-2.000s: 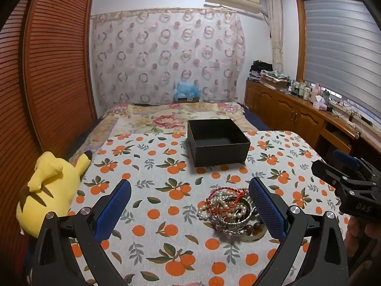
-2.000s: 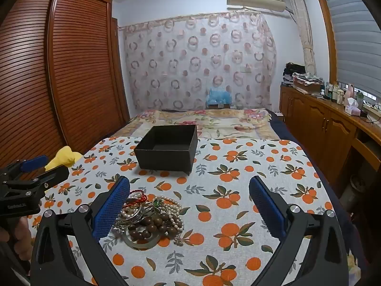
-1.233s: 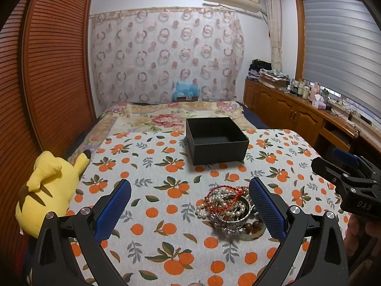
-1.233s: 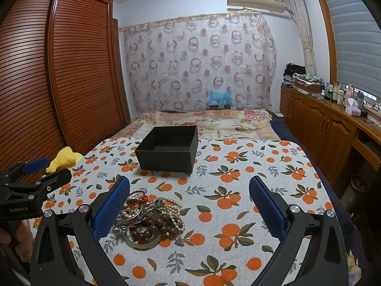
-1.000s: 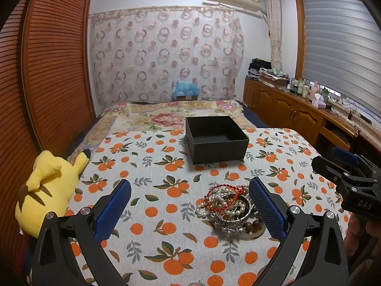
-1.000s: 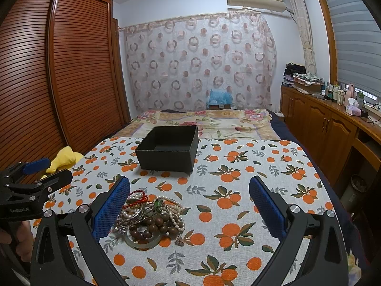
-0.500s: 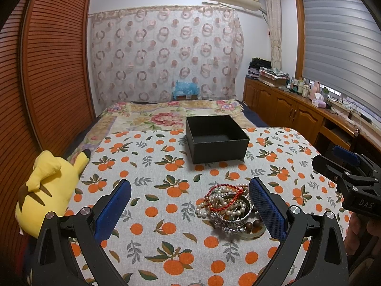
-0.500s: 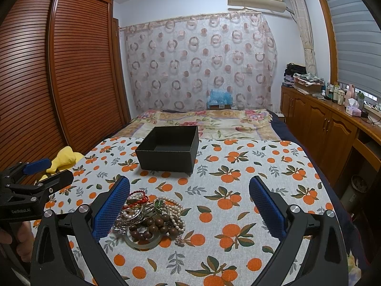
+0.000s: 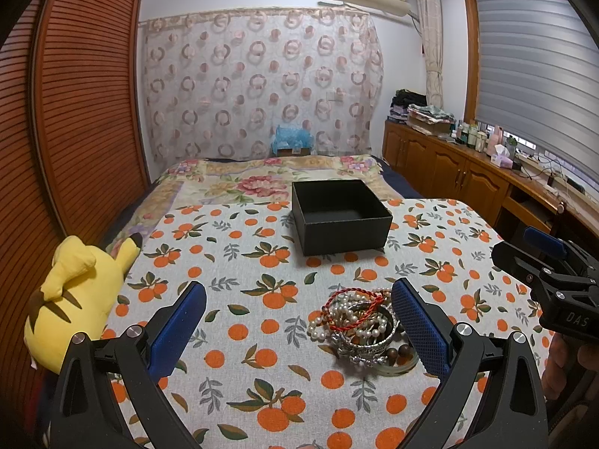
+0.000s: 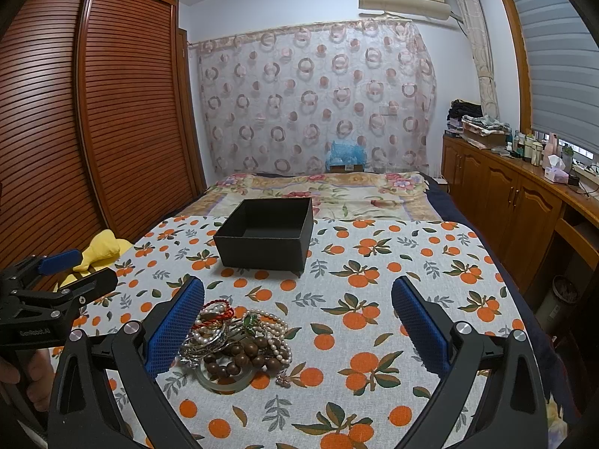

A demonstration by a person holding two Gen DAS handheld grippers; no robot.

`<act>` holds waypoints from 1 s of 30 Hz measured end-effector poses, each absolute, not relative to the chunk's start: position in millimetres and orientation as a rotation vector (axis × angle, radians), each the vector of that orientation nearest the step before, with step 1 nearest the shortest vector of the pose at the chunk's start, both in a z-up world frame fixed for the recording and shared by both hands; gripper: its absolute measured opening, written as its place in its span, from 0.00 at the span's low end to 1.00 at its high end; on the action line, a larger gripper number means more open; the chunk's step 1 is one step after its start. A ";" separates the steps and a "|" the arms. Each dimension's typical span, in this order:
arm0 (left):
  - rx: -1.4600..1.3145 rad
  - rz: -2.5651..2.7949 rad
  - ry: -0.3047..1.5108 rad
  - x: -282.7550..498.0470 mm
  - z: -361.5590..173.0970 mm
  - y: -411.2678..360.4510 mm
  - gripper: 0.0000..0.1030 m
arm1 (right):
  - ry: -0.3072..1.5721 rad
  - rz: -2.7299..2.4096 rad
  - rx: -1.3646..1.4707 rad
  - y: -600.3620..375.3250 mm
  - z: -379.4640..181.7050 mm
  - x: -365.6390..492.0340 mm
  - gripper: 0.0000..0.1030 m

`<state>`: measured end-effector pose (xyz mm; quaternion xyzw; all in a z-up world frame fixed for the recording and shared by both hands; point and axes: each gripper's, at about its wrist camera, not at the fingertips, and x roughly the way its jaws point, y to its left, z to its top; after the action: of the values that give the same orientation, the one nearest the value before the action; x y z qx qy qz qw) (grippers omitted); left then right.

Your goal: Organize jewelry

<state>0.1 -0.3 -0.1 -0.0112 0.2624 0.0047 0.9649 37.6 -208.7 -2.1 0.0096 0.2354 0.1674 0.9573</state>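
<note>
A pile of jewelry lies on the orange-print cloth: pearl strands, a red cord bracelet, silver bangles, brown wooden beads and a pale green bangle. It also shows in the right wrist view. An open black box stands farther back, empty; it shows in the right wrist view too. My left gripper is open and empty, the pile just inside its right finger. My right gripper is open and empty, the pile beside its left finger.
A yellow plush toy lies at the cloth's left edge. A flowered bedspread lies behind the box. A slatted wooden wardrobe runs along the left. Wooden cabinets with bottles stand on the right.
Both grippers have stayed nearly still and open. The view has shifted only slightly. The jewelry and box have not moved.
</note>
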 end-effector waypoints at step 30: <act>-0.025 0.009 0.540 -0.6 -2.9 -3.1 0.93 | 0.477 0.340 0.021 -211.7 -2.2 34.7 0.98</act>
<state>-0.6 -3.1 -2.9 -0.0121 0.2666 0.0044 0.9637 34.7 -211.7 -2.2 0.0102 0.2349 0.1675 0.9574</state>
